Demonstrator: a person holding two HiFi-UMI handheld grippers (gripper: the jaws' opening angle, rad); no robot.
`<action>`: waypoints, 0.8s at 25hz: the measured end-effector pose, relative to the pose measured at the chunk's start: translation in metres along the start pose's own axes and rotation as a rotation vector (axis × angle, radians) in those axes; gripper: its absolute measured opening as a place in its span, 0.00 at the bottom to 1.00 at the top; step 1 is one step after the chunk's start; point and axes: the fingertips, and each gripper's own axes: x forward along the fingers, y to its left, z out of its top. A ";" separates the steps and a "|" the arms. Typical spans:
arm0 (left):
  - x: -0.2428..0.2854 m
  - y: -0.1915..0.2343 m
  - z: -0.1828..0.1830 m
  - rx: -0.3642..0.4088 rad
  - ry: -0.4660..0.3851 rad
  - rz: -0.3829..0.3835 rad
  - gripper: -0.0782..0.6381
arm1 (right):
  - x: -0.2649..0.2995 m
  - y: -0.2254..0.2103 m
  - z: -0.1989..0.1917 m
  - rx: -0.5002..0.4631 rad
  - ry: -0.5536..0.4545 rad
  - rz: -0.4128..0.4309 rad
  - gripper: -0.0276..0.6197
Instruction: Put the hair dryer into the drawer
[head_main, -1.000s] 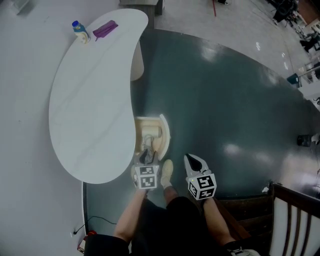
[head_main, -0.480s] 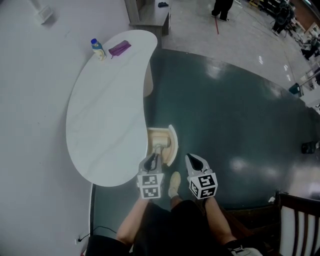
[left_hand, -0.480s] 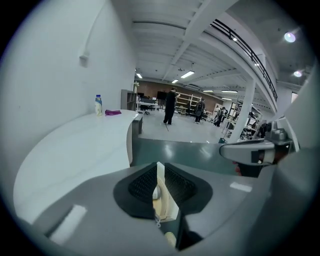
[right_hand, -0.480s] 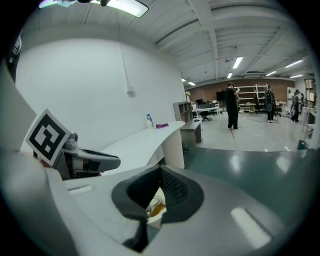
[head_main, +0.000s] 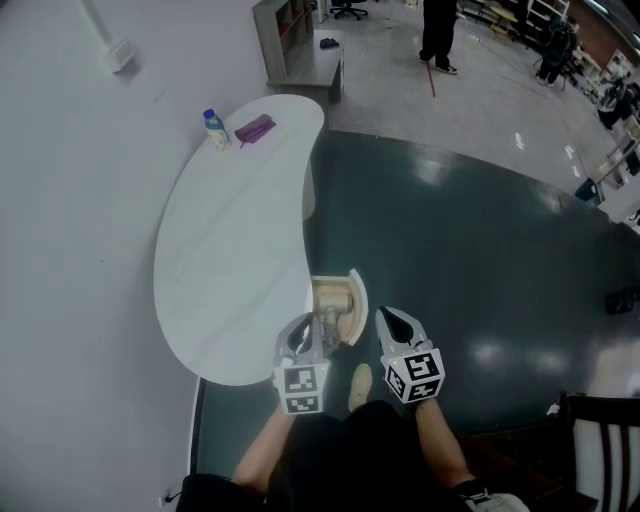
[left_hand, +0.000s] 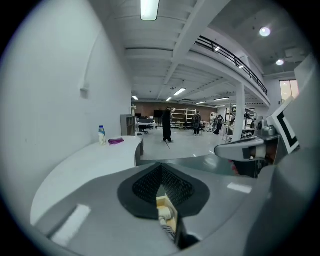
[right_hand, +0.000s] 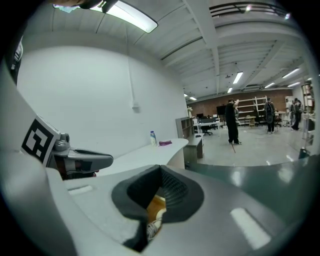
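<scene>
Head view shows the hair dryer (head_main: 335, 298) already lying inside the open drawer (head_main: 358, 296), which juts from the lower edge of the white worktop (head_main: 230, 250) at lower centre of the frame. The left gripper (head_main: 306, 322) overlaps the drawer's lower end in the picture. Its fingers have just been closing and now meet with nothing between them. The right gripper (head_main: 384, 314), just right of the drawer, also has its fingers together and empty. The placing looks done. At most, pushing the drawer shut remains, which the task does not ask for.
</scene>
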 end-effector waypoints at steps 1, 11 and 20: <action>-0.005 0.003 0.008 0.015 -0.025 0.001 0.12 | -0.002 0.004 0.006 -0.006 -0.014 -0.003 0.05; -0.046 0.026 0.050 0.072 -0.164 -0.028 0.12 | -0.022 0.040 0.043 -0.081 -0.111 -0.034 0.05; -0.062 0.049 0.055 0.091 -0.200 -0.054 0.12 | -0.029 0.055 0.056 -0.113 -0.170 -0.074 0.05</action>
